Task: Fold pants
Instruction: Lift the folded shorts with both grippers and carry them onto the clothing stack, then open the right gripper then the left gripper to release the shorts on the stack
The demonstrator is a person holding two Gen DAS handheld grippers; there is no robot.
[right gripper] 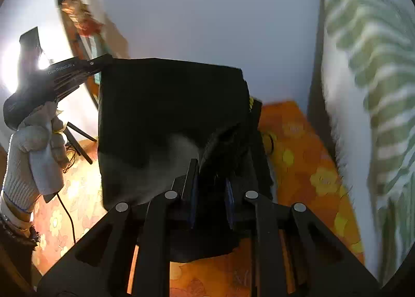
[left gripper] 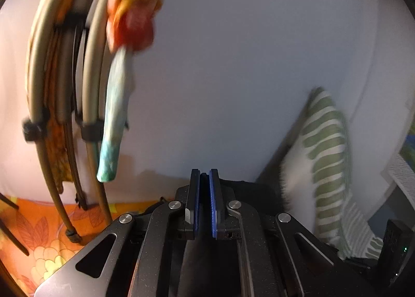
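Over an orange floral bedspread [right gripper: 298,157], a person lifts black pants [right gripper: 166,115] between two handheld grippers, mid-fold. At far left of the right wrist view, a hand in a white knit glove [right gripper: 31,151] holds the left gripper [right gripper: 99,62], whose tip meets the upper left corner of the dark panel; its own camera shows its blue-padded jaws nearly shut, with a thin dark edge, apparently the cloth, pinched between them. Behind it, blurred, a bundle of curved poles [left gripper: 62,89] leans against the pale wall [left gripper: 233,63], draped with orange, red and teal fabric [left gripper: 116,120].

At centre, the pants hang as a broad, roughly rectangular panel, raised clear of the bed along the top edge, the lower part sagging toward the spread. The right gripper [right gripper: 211,180] is clamped on a bunched thickness of the same black fabric near the panel's right edge, the cloth filling the gap between its pads. A small yellow detail shows at the garment's upper right corner; what it is cannot be told.

At right, a cushion with green and white stripes [right gripper: 368,89] stands against the wall.

Judging by the compact shape, the pants look already doubled at least once, and this appears to be a further fold being carried over. Still ahead, by that reading: laying the raised edge down, squaring it, letting go and smoothing.
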